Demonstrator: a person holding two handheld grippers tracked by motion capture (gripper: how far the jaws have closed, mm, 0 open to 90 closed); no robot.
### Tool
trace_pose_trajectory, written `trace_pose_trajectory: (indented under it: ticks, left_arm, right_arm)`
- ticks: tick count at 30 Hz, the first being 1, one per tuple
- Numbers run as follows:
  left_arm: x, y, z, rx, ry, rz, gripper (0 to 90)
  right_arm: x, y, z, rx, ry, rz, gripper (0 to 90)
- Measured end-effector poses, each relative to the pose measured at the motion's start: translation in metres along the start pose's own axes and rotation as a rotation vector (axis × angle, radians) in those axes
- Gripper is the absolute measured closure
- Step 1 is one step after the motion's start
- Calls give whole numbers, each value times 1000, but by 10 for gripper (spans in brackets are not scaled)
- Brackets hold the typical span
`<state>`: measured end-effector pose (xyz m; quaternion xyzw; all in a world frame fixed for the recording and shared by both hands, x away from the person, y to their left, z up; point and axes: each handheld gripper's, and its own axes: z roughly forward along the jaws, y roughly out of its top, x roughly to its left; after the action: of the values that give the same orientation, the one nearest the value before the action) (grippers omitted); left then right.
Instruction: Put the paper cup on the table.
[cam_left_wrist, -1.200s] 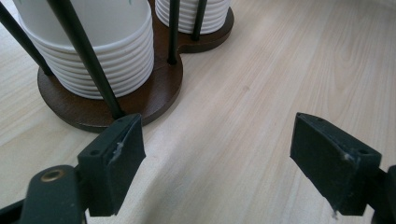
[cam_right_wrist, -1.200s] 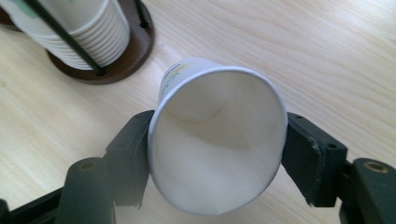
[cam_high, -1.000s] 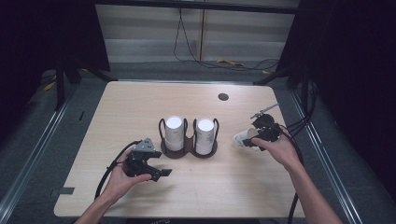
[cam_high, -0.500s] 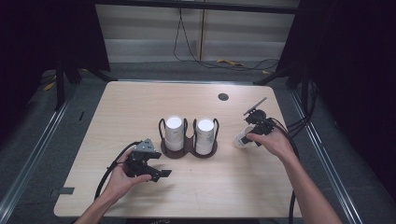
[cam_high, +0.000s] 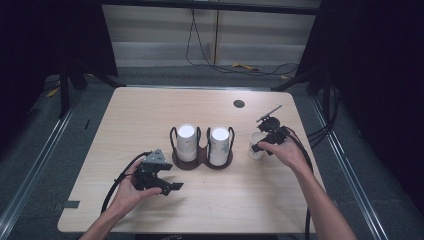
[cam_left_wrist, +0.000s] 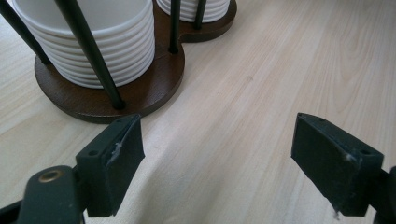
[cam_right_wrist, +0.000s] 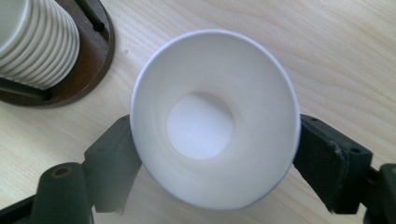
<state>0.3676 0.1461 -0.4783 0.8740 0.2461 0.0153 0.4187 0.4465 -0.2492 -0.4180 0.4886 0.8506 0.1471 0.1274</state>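
The step in hand appears to be release of a single white paper cup (cam_right_wrist: 215, 121), set on the table (cam_high: 150, 115) right of the two-stack cup holder (cam_high: 202, 159). The right gripper (cam_high: 261, 145) straddles it; its jaws have just been opening, the cup between them, and whether the pads have left the wall is unclear. The cup stands upright, mouth up, long axis vertical. Next move likely: withdraw without tipping it. The left gripper (cam_left_wrist: 233, 158) rests near-left, jaws apart, empty.

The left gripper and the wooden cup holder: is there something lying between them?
No. In the left gripper view only bare table lies between the left gripper and the cup holder.
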Motion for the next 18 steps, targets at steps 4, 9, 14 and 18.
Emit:
trace_pose_trajectory:
  ticks: [4,9,14,18]
  left_arm:
    - [1,-1,0,-2,1,-6,169]
    - [1,-1,0,-3,1,-5,169]
    - [2,-1,-4,-16,8,-4,169]
    - [7,-4,-10,-32,28,-23,170]
  right_arm:
    - [1,-1,4,-19,12,20,193]
    - [0,-7,4,-77,9,49,176]
    - [-2,-18,3,-159,38,94,184]
    - [-3,-28,4,-219,49,120,178]
